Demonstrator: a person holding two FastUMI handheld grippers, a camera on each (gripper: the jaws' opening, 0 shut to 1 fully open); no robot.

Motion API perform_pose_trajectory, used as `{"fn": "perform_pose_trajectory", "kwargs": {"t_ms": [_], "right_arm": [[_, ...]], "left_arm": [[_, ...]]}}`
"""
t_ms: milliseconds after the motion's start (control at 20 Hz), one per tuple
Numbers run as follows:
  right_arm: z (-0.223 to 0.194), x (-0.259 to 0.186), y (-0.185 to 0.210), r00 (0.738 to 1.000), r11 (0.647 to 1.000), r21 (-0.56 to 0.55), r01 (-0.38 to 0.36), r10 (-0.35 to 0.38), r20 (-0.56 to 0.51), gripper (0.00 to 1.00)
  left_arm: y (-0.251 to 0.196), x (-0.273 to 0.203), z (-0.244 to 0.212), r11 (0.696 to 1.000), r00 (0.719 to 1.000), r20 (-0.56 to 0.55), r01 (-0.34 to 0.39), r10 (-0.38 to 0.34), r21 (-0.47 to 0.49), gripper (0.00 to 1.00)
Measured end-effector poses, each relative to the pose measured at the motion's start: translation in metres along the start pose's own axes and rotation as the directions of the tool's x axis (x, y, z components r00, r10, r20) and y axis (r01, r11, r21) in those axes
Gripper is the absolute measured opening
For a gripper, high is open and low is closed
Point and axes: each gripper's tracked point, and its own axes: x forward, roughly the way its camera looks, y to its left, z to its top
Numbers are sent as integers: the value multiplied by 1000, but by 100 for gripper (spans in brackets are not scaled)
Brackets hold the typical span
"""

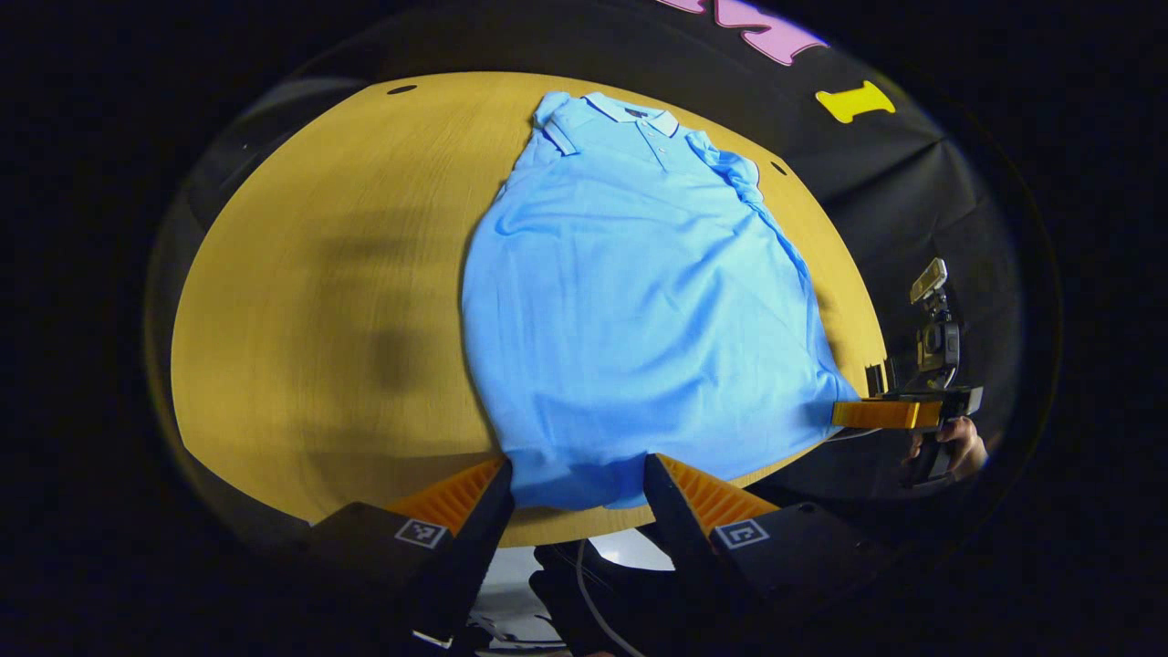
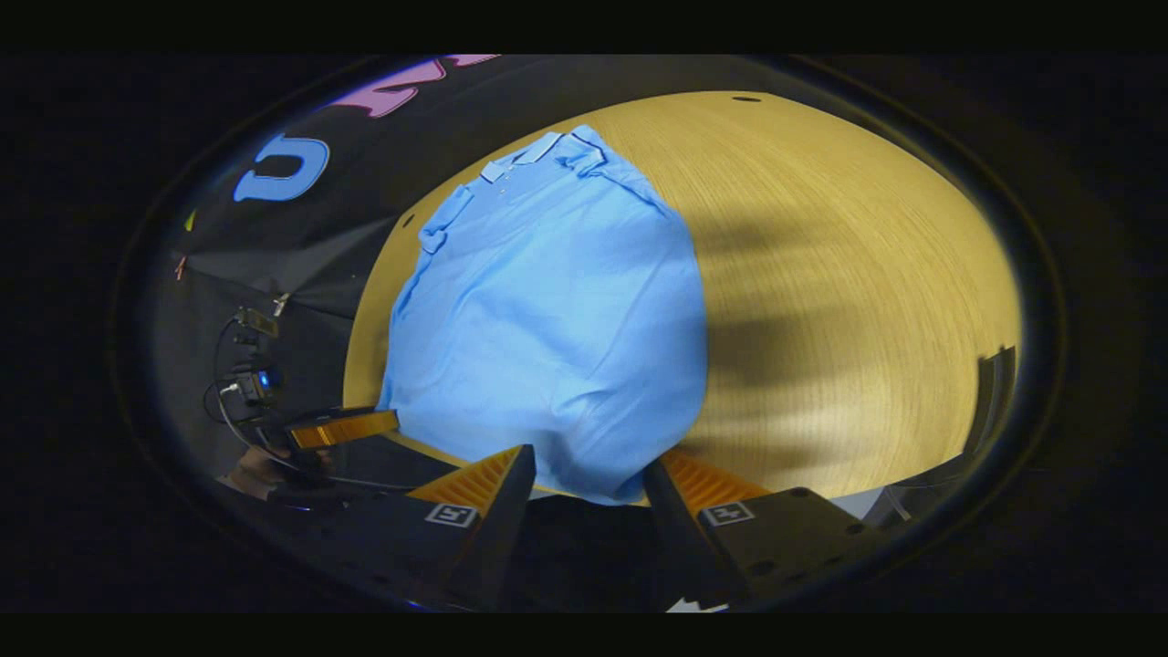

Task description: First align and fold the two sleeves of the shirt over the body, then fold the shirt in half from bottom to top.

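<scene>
Light blue fabric is lying spread across the wooden bench: the shirt is resting face up with its collar pointing away from us and its bottom hem reaching the near edge. We are seeing both sleeves already folded in over the body, so the outline is tapering toward the shoulders. In the left gripper view we are holding the left tool at the hem, its two fingers standing apart on either side of a hanging stretch of the hem, and the cloth is sitting between them without being pinched. In the same view the right tool is showing farther off at the shirt's other bottom corner, with a hand gripping its handle. In the right gripper view we are holding the right tool with its fingers also spread wide, the lower corner of the shirt drooping between them over the bench edge; whether the fabric is touching either finger there is hard to tell, since the picture is slightly blurred. The left tool is appearing off to the side in that view, near the hem's far corner.
</scene>
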Motion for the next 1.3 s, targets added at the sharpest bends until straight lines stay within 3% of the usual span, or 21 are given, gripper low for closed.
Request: {"fn": "perform_pose_trajectory", "kwargs": {"t_ms": [50, 100, 150, 250, 300, 400, 450, 600, 650, 750, 800, 850, 900, 1250, 1300], "right_arm": [[0, 5, -5, 1000, 1000, 8, 7, -7, 5, 54], [1, 9, -5, 1000, 999, 43, -12, 12, 11, 31], [1, 9, -2, 1000, 996, 81, -30, 30, 2, 9], [13, 6, -4, 999, 994, 103, -41, 38, 32, 8], [8, 17, -3, 999, 995, 88, -41, 38, 36, 5], [12, 13, 0, 999, 998, 48, -33, 31, 41, 7], [10, 13, 2, 999, 999, 32, -38, 37, 33, 3], [19, 11, 22, 992, 992, 42, -120, 118, 45, 12], [23, 8, 30, 987, 987, 47, -152, 150, 57, 7], [34, 3, 43, 977, 979, 40, -202, 198, 82, 12], [43, 1, 47, 971, 975, 29, -218, 214, 110, 1], [51, -2, 52, 966, 973, 16, -232, 228, 125, 12], [59, -6, 58, 960, 969, 1, -245, 243, 138, 1], [185, -48, 97, 897, 956, -139, -260, 292, 331, 1], [205, -53, 101, 890, 955, -174, -242, 290, 352, 6]], "left_arm": [[-1, 0, 0, 1000, 1000, -1, 11, -11, 10, 91], [3, 3, -1, 1000, 1000, -6, 2, -2, 5, 81], [9, 7, 1, 1000, 1000, 2, -23, 23, -7, 58], [10, 7, 3, 999, 1000, 14, -16, 17, -32, 13], [10, 3, 3, 999, 1000, 20, -12, 13, -36, 9], [9, 3, 6, 1000, 999, 34, -9, 10, -26, 6], [7, 0, 8, 1000, 999, 45, 1, 0, -19, 6], [2, -10, 23, 999, 993, 113, 41, -39, -12, 6], [-1, -14, 30, 998, 989, 135, 60, -57, -14, 6], [-5, -22, 45, 996, 980, 179, 88, -83, -21, 7], [-4, -27, 55, 996, 974, 210, 85, -80, -14, 6], [0, -31, 68, 998, 968, 243, 62, -60, -2, 6], [4, -35, 81, 999, 960, 277, 47, -46, 6, 6], [-3, -70, 183, 999, 891, 451, 46, -49, 18, 6], [-5, -74, 200, 999, 884, 465, 42, -49, 26, 6]]}}
